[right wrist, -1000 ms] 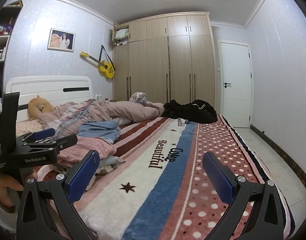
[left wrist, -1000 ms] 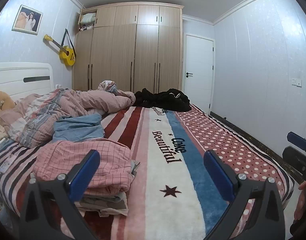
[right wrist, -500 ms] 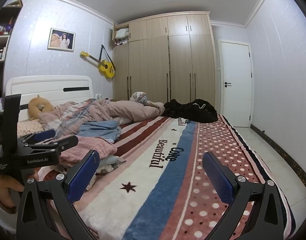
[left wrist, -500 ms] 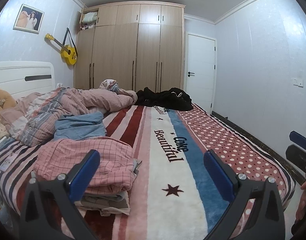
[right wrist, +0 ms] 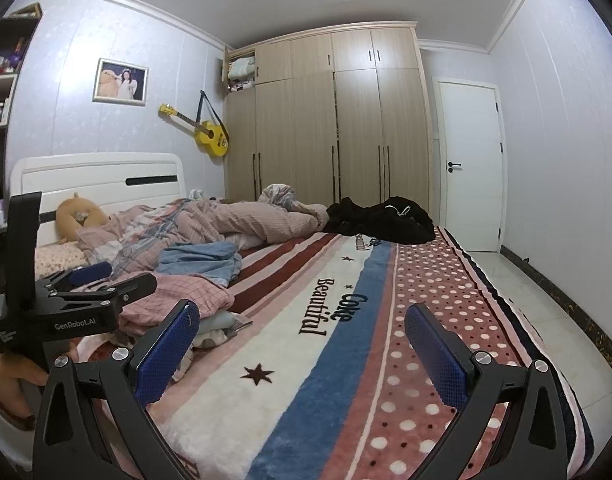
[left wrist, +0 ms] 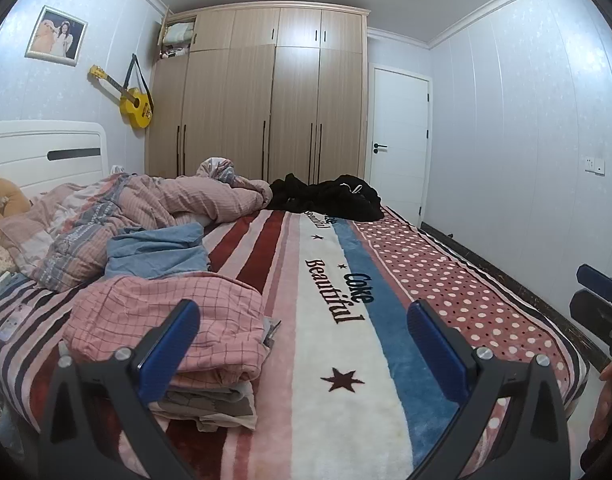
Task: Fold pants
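Both the left gripper (left wrist: 301, 336) and right gripper (right wrist: 299, 336) hover empty above the striped plush blanket (left wrist: 338, 380), blue-padded jaws spread wide. A folded pink checked garment (left wrist: 165, 320) tops the near-left pile; crumpled black clothing (left wrist: 326, 196) lies far across the bed.

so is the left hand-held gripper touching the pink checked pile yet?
Cannot tell. In the left wrist view, the left hand-held gripper is open and one finger overlaps the pink checked pile; right wrist view hides any gap.
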`<state>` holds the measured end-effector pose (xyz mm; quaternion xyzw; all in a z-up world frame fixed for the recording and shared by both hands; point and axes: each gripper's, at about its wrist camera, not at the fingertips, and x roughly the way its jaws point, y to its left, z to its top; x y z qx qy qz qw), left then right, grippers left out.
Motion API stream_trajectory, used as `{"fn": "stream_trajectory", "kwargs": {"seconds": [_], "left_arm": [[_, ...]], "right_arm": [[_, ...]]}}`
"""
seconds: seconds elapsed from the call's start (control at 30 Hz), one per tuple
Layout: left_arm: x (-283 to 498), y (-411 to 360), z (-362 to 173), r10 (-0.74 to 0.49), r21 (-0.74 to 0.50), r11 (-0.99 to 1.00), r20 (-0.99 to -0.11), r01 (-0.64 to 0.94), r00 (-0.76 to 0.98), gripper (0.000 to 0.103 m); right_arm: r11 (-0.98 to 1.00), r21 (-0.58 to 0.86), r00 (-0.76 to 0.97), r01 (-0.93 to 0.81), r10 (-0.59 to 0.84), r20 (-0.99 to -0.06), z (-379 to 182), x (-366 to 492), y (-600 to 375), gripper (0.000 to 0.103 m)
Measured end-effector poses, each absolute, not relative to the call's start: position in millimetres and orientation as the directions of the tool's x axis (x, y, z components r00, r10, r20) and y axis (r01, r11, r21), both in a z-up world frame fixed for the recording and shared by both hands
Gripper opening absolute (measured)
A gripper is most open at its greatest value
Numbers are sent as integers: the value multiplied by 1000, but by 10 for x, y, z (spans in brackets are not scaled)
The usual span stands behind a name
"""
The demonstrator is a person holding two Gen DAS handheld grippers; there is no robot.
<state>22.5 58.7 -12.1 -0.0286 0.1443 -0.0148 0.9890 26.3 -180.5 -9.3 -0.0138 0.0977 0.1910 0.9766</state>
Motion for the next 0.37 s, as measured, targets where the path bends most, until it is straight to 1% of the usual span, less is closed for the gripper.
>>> {"fn": "stream_trajectory", "kwargs": {"seconds": [0.37], "left_arm": [[247,586,-122,-39,-56,998,-282,24,958,102]], "right_arm": [[928,10,908,-373,367,-201,-110,251,-1777,102]]}}
